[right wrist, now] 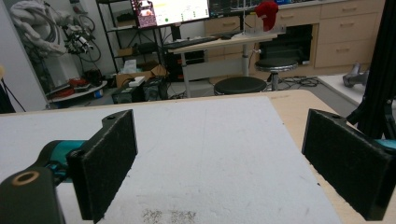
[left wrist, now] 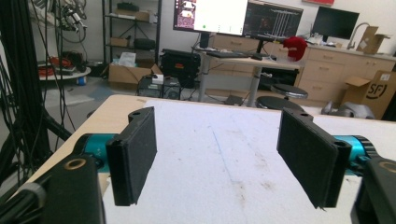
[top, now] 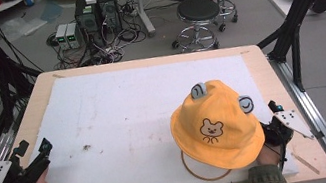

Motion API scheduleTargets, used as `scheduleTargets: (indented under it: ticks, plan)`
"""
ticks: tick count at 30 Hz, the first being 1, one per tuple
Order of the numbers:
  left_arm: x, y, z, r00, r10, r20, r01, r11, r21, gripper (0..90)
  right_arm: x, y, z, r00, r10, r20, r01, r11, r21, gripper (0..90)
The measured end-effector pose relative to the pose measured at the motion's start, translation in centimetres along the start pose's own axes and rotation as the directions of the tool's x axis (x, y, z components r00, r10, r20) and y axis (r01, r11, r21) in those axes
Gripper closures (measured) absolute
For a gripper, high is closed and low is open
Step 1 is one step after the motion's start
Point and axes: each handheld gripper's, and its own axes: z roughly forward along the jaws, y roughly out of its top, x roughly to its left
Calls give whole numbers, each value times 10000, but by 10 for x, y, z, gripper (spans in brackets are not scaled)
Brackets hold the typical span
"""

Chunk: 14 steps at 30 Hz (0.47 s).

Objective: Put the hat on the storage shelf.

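A yellow bucket hat (top: pixel 217 125) with a bear face and two grey ears lies on the white foam sheet (top: pixel 119 114), at its front right. A thin brown cord loop (top: pixel 201 175) pokes out from under the hat's front brim. My right gripper (top: pixel 270 112) sits just right of the hat, partly hidden by the brim. In the right gripper view its jaws (right wrist: pixel 224 163) stand wide apart over bare foam: open. My left gripper (top: pixel 34 145) rests at the sheet's front left corner, far from the hat. In the left gripper view it (left wrist: pixel 224 163) is open with nothing between the pads.
The foam covers most of a wooden table (top: pixel 43 87). Dark crumbs (top: pixel 87 147) lie left of centre. Black frame posts (top: pixel 293 33) stand by the right edge and cables (top: pixel 2 84) by the left. Two stools (top: pixel 198 14) and computer boxes (top: pixel 96 12) are on the floor beyond.
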Motion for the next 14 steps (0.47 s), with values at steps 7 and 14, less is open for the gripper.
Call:
scheduleTargets:
  ticks: [7, 14]
  plan:
    - [0, -1, 1, 10000, -15, 58, 15, 10000, 79, 278, -1, 0, 1, 10000, -17, -2, 17, 10000, 16, 90]
    - [-1, -2, 2, 9996, 12, 290, -15, 10000, 75, 272, -1, 0, 2, 10000, 0, 29, 0, 10000, 18, 91]
